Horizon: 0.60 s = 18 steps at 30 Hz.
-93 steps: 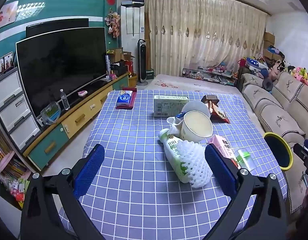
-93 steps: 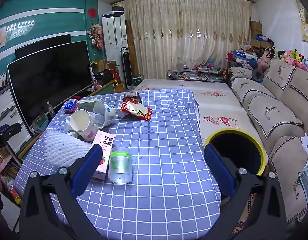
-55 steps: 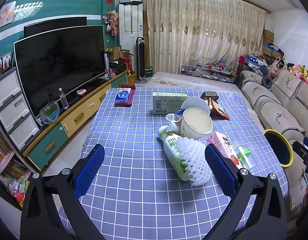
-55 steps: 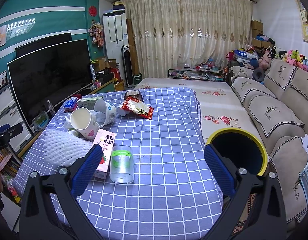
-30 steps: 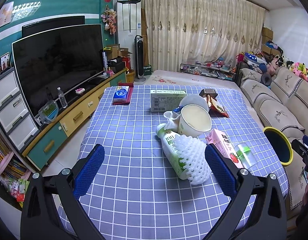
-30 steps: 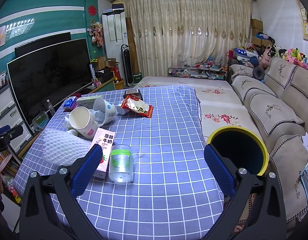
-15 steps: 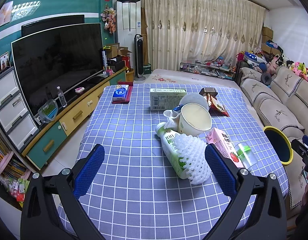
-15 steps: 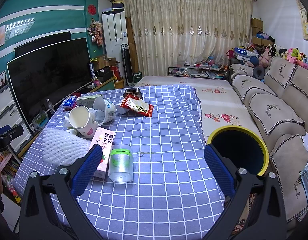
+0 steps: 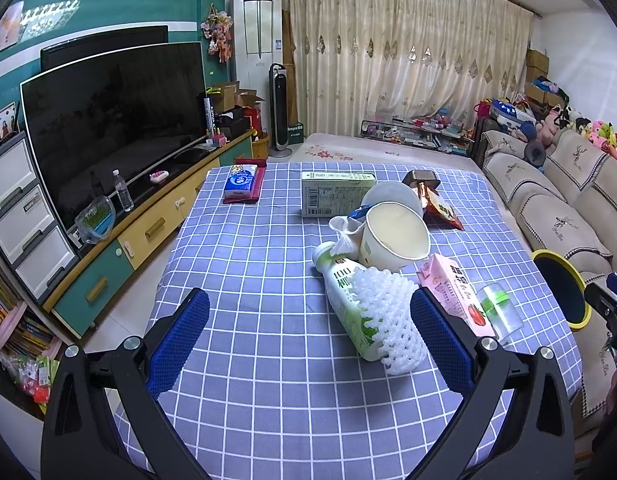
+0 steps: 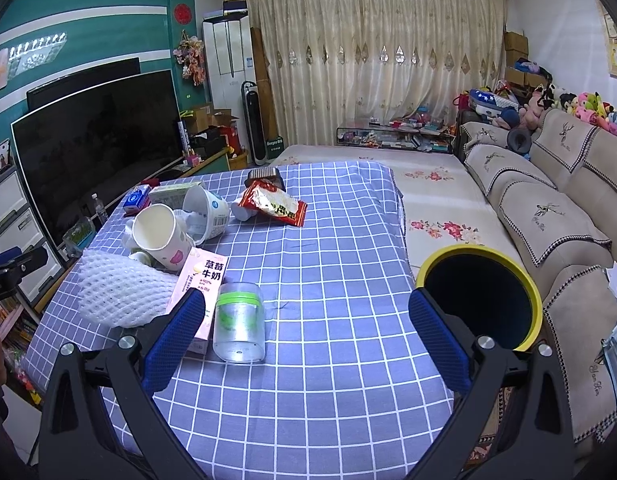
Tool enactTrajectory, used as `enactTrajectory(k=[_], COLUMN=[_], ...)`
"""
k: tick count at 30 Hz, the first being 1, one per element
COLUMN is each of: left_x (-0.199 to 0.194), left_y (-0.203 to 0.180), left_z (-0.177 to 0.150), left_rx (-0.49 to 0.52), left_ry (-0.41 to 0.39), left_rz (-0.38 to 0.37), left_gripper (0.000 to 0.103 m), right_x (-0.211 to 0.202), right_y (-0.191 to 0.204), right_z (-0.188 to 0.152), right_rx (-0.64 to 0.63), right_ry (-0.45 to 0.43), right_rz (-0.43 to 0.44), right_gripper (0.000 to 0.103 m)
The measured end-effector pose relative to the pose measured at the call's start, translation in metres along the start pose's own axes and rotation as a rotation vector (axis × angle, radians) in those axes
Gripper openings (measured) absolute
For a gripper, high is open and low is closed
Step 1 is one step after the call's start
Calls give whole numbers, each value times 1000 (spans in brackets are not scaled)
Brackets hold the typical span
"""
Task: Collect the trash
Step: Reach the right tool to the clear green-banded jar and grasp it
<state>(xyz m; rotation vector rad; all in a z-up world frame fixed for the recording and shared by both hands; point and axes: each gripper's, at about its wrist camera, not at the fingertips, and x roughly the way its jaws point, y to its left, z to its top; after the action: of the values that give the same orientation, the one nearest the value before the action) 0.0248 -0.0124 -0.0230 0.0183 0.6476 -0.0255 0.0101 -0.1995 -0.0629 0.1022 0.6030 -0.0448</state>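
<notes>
Trash lies on a table with a blue checked cloth (image 9: 248,264): a green-and-white bottle (image 9: 344,300) in white foam net (image 9: 392,320), a paper cup (image 9: 392,240), a pink milk carton (image 9: 452,296), a clear jar with a green band (image 10: 239,322), a red snack bag (image 10: 274,202) and a green box (image 9: 332,196). A yellow-rimmed black bin (image 10: 480,300) stands off the table's right side. My left gripper (image 9: 308,336) is open and empty, in front of the bottle. My right gripper (image 10: 306,332) is open and empty, just behind the jar and carton.
A blue tissue pack (image 9: 240,180) on a red item lies at the far left of the table. A large TV (image 9: 108,120) on a low cabinet runs along the left. A sofa (image 10: 556,208) lines the right. A floor mat (image 10: 436,200) lies between table and sofa.
The left view has crept slightly closer to the bottle and cup. The right view is almost unchanged. Both grippers stay open and nothing was picked up.
</notes>
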Motion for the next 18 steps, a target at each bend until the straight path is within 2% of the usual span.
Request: enactTrajectory(k=[3, 7, 8, 10, 12, 18], left_x=[8, 22, 25, 34, 42, 61], left_y=[2, 2, 2, 1, 1, 1], left_z=[4, 5, 5, 4, 4, 5], left_rx=[-10, -23, -23, -25, -29, -36], left_ry=[7, 25, 29, 46, 61, 84], left_rz=[0, -11, -12, -16, -18, -22], left_gripper=[99, 99, 99, 99, 99, 99], right_x=[11, 30, 34, 45, 53, 68], right_y=[2, 6, 7, 11, 14, 24], right_z=[-4, -12, -13, -17, -21, -30], right_rx=[-2, 2, -2, -12, -21, -29], right_ry=[16, 42, 53, 84, 108, 153], right_rz=[13, 74, 82, 109, 115, 169], right_gripper=[97, 95, 93, 76, 68, 66])
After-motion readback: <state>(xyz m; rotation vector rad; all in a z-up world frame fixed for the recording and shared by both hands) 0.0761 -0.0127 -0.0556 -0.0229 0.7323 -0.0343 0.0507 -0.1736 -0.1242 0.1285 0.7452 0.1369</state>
